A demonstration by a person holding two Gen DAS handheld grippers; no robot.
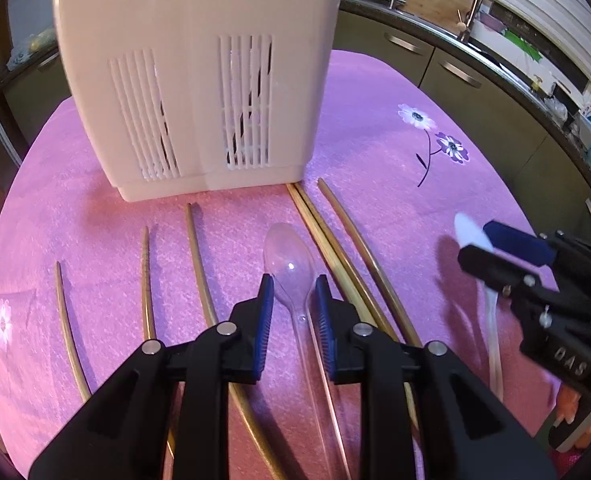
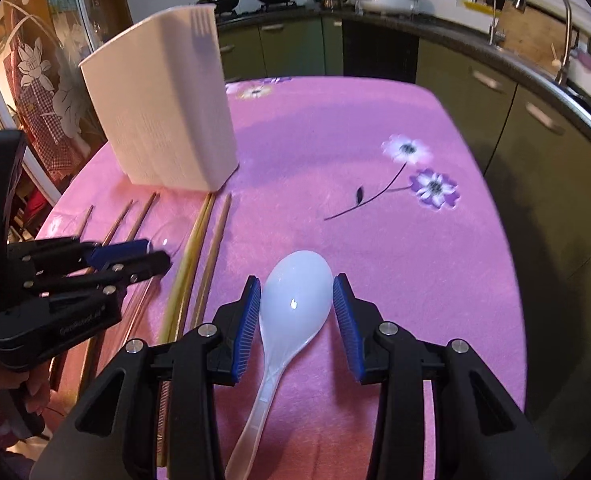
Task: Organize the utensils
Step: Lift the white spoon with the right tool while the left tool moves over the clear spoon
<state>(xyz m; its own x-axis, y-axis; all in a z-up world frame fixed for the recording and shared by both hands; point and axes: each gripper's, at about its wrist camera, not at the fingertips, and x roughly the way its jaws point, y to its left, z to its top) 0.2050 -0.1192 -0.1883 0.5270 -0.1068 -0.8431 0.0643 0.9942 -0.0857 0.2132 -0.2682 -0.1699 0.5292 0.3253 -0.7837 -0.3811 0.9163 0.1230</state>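
Left gripper point(image 1: 294, 294) narrow around the clear spoon point(image 1: 289, 268), right gripper point(image 2: 296, 308) wider around the white spoon point(image 2: 295, 300); either slick spoon could squirt forward.

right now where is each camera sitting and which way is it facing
Left wrist: on the left gripper, looking down and forward at the clear spoon between its fingers, chopsticks and white caddy; the right gripper shows at right.
Right wrist: on the right gripper, looking down at the white spoon; left gripper and a hand at left.
Shared: caddy, chopsticks, pink tablecloth, both spoons.
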